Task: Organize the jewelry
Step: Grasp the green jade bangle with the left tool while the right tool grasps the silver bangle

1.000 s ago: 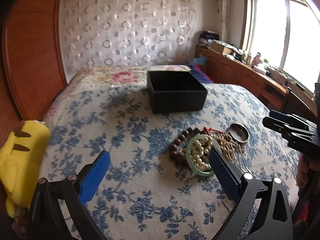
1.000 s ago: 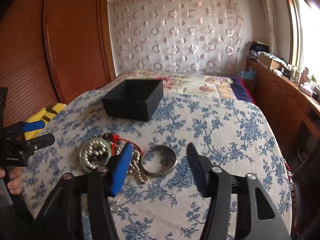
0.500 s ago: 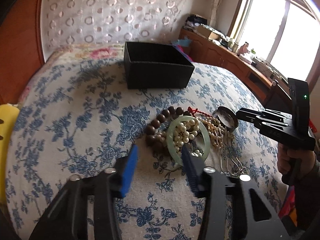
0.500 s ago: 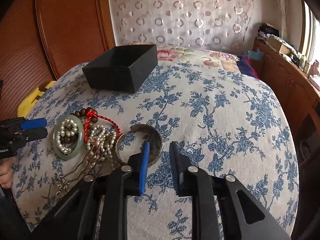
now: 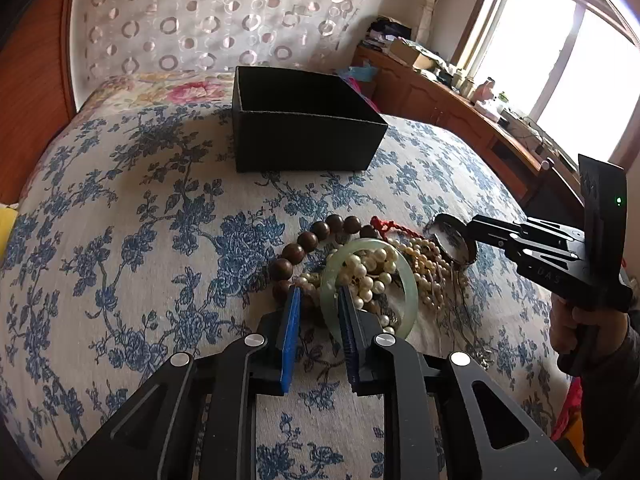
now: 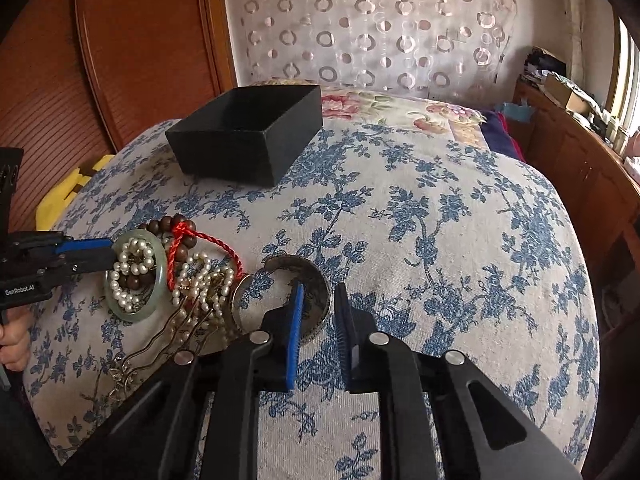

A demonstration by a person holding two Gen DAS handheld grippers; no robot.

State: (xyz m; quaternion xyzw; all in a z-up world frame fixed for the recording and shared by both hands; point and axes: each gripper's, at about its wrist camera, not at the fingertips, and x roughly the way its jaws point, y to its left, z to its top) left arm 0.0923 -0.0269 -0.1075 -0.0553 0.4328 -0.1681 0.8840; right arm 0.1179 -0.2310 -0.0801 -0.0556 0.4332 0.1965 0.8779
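A pile of jewelry lies on the blue-flowered bedspread [image 5: 120, 240]. My left gripper [image 5: 318, 300] straddles the near rim of a pale green jade bangle [image 5: 410, 280]; its jaws are closing, with a gap still showing at the left pad. Pearl strands [image 5: 372, 268] fill the bangle and brown wooden beads [image 5: 308, 238] curve behind it. My right gripper [image 6: 320, 294] has the wall of a dark metal bangle [image 6: 288, 262] between its closing jaws, a slit on each side. An open black box [image 5: 304, 144] stands farther back.
A red cord [image 6: 216, 240] and wavy metal hairpins [image 6: 160, 344] lie between the two bangles. A yellow plush toy [image 6: 60, 200] sits at the bed's left edge by the wooden headboard. A cluttered wooden sideboard [image 5: 460, 100] runs along the right under the window.
Both grippers have dropped forward onto the pile and narrowed from wide apart. The left now straddles the jade bangle's rim, the right the metal bangle's wall.
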